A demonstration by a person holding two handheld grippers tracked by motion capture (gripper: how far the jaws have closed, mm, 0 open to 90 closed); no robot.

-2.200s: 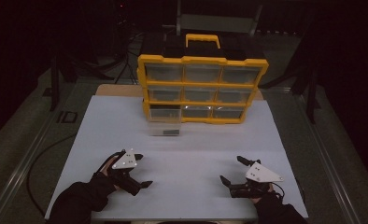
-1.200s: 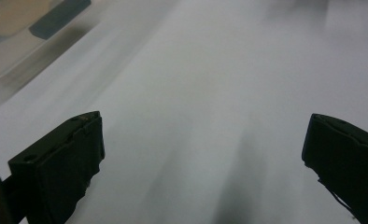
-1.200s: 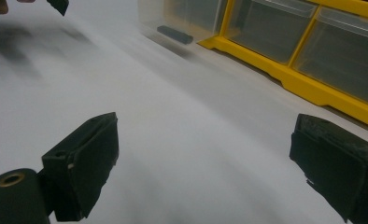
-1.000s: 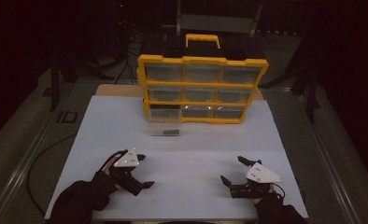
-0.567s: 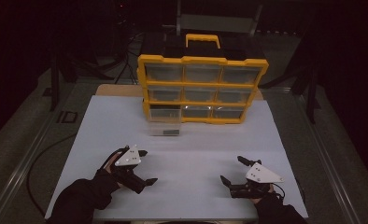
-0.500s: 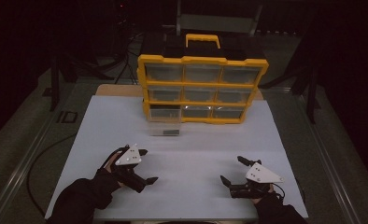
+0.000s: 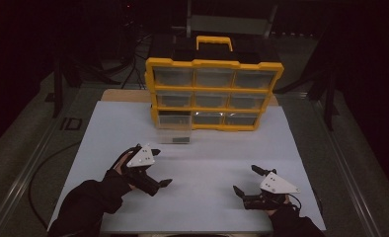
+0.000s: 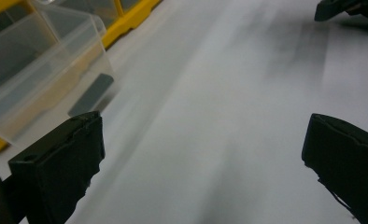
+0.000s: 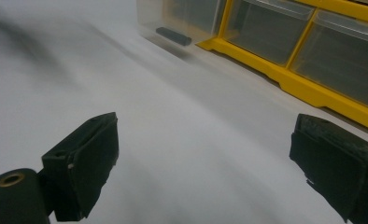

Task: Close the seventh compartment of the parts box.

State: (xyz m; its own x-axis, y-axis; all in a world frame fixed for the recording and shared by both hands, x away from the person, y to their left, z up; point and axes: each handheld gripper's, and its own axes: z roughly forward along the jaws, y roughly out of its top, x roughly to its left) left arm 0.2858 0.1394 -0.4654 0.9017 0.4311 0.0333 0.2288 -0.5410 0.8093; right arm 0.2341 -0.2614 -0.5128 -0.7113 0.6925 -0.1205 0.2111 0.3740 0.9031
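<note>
Drawer [image 7: 174, 132], clear plastic, juts from the yellow organizer's [image 7: 214, 94] bottom-left slot, long axis running toward the desk's [image 7: 207, 163] near edge. Left claw [image 7: 155, 170] and right claw [image 7: 246, 180] hang wide, holding nothing, near that edge, bare white surface between. Dim room surrounds.

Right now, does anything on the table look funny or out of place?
Yes. One clear drawer at the bottom left of the yellow organizer sticks out over the white table, while the other drawers sit flush. A small dark piece lies inside it. Both grippers, left and right, are open and hold nothing.
</note>
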